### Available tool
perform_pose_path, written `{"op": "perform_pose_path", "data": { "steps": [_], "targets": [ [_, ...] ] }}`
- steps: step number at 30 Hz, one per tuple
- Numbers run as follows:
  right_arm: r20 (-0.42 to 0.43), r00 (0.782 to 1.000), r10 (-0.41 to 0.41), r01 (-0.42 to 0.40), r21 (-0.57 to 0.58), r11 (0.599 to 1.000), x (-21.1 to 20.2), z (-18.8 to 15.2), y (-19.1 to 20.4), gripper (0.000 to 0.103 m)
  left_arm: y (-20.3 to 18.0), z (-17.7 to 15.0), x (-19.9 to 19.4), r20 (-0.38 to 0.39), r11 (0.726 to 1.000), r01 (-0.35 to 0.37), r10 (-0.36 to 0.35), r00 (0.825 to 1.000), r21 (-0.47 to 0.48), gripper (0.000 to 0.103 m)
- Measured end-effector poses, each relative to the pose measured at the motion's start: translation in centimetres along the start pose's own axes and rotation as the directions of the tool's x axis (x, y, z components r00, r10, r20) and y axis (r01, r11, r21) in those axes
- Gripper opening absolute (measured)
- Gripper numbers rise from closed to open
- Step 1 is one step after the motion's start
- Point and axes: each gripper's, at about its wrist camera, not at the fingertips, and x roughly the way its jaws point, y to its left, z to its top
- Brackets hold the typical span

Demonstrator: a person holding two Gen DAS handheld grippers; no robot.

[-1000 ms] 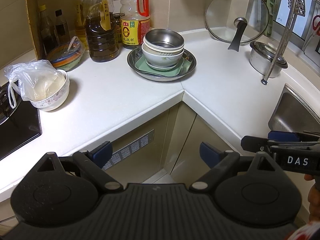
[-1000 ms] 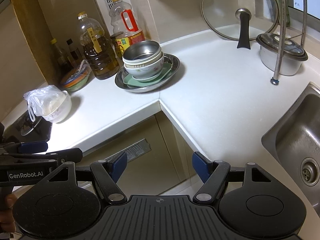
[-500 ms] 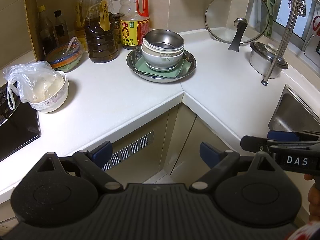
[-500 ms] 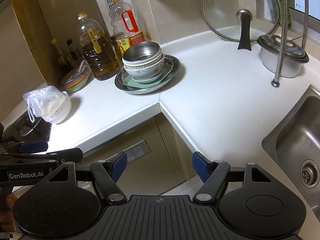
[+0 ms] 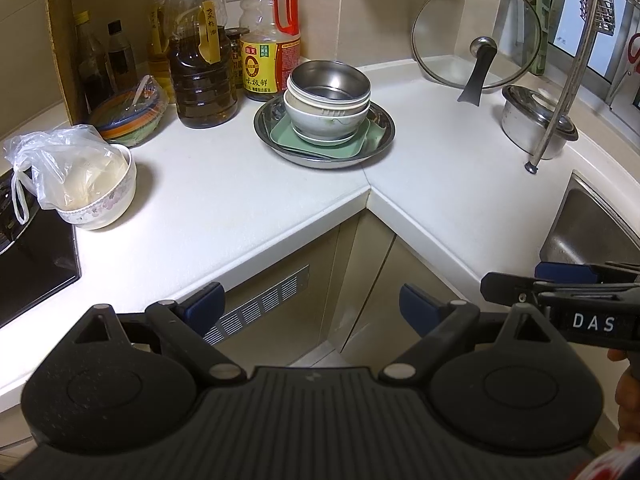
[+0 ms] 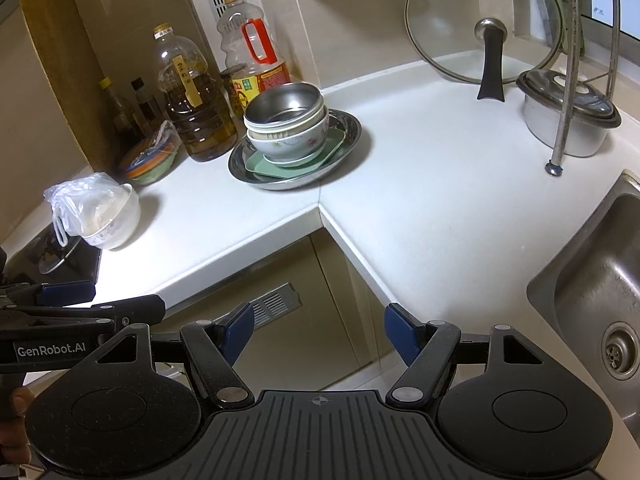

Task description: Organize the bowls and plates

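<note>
On the white counter [image 5: 248,200], nested bowls [image 5: 327,106] atop a steel plate [image 5: 384,136], both claws apart.

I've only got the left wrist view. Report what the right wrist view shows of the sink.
Observer: The sink basin is in view there, with its round drain in plain sight.
Operator: Now describe the stack's middle bowl.
Observer: The ceramic bowl, nested under the steel bowl, carries pink flower prints on its side.
Operator: Check my left gripper from outside.
Observer: The left gripper enters at the picture's left edge, side-on, lettered GenRobot.AI, holding nothing.
</note>
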Motion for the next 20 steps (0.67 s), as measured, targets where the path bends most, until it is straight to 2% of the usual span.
{"op": "perform_pose_path", "data": {
  "steps": [20],
  "targets": [
    [0.001,1.000,-0.011,0.011,0.003,1.000,1.0,0.6,0.2,0.072,0.2,0.9,1.2,0.000,1.000,0.009,-0.009,1.000,0.003,0.093]
  ]
}}
